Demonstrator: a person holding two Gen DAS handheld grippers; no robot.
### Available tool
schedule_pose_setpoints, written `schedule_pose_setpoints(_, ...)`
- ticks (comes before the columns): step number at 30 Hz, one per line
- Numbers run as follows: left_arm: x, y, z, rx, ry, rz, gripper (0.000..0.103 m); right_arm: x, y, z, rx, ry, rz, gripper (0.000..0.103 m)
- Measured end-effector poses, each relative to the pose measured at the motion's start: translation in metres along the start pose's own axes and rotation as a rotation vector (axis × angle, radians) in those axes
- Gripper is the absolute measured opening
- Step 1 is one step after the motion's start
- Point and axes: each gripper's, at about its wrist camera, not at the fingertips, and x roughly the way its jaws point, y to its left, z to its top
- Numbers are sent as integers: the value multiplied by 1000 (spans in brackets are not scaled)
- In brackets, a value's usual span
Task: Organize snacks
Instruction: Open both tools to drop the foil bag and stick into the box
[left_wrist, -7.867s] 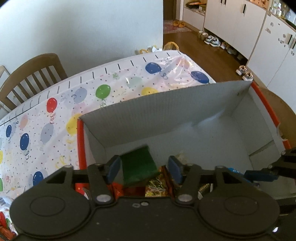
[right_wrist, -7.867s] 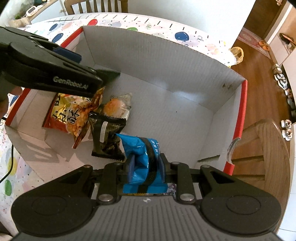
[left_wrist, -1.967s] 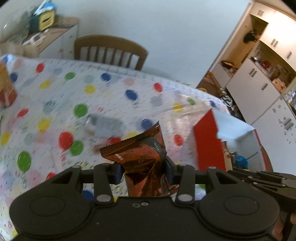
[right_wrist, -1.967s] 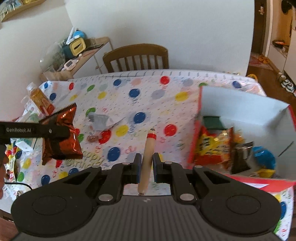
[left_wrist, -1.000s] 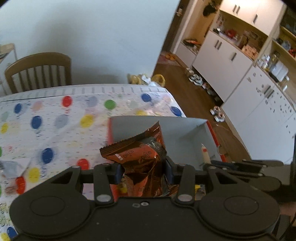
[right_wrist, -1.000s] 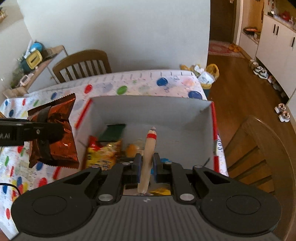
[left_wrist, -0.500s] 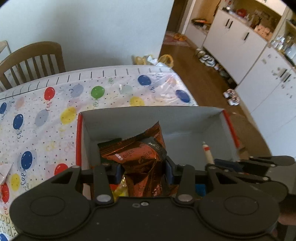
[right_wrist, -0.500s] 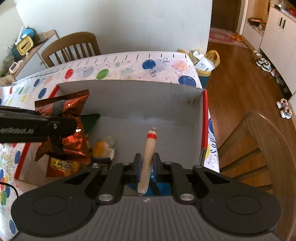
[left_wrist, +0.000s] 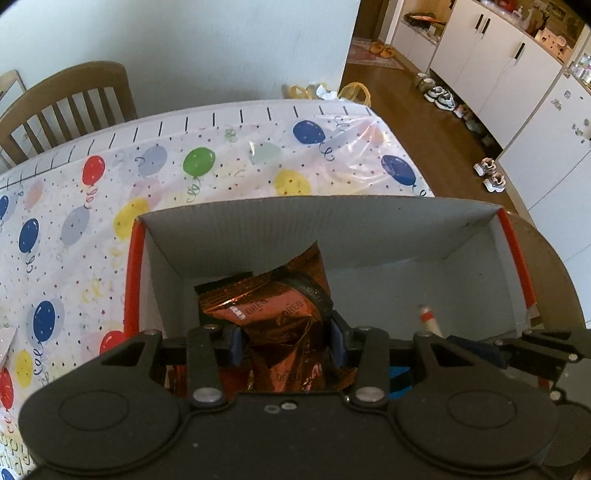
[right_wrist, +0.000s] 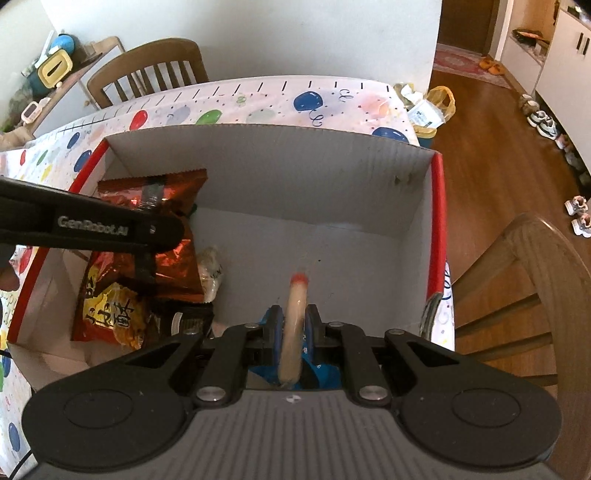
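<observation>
The left gripper (left_wrist: 284, 341) points steeply down into the cardboard box (left_wrist: 332, 225), its blue pads pressed on a crumpled copper-brown Oreo packet (left_wrist: 280, 314) that stands up between them, over the box's left half. From the right wrist view, this gripper (right_wrist: 147, 243) reaches in across the box's red left edge, the packet (right_wrist: 166, 206) hanging just above the snacks already inside.

The right gripper (right_wrist: 293, 328) also tilts steeply down over the box's right half, its jaws narrow and clamped on a thin sausage stick (right_wrist: 293, 325) with a red band at its far tip. A blue packet (right_wrist: 321, 371) lies directly under it.

On the box floor by the left wall lie a yellow-and-red snack bag (right_wrist: 110, 314), a black packet (right_wrist: 192, 317) and a pale wrapped item (right_wrist: 210, 269). The box sits at the right edge of the balloon-print tablecloth (left_wrist: 221, 162).
</observation>
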Motion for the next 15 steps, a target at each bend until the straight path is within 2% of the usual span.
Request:
schedule_pose_setpoints(11, 8, -2, -1, 0, 25, 10, 44, 2, -1, 3, 9, 24, 11, 12)
schedule_pose_setpoints(13, 7, -2, -1, 0, 23, 14, 48, 2, -1, 3, 11, 27, 14, 12)
schedule_pose_setpoints(15, 3, -2, -3, -3, 9, 17, 60, 1, -2, 4, 16, 28, 16, 13)
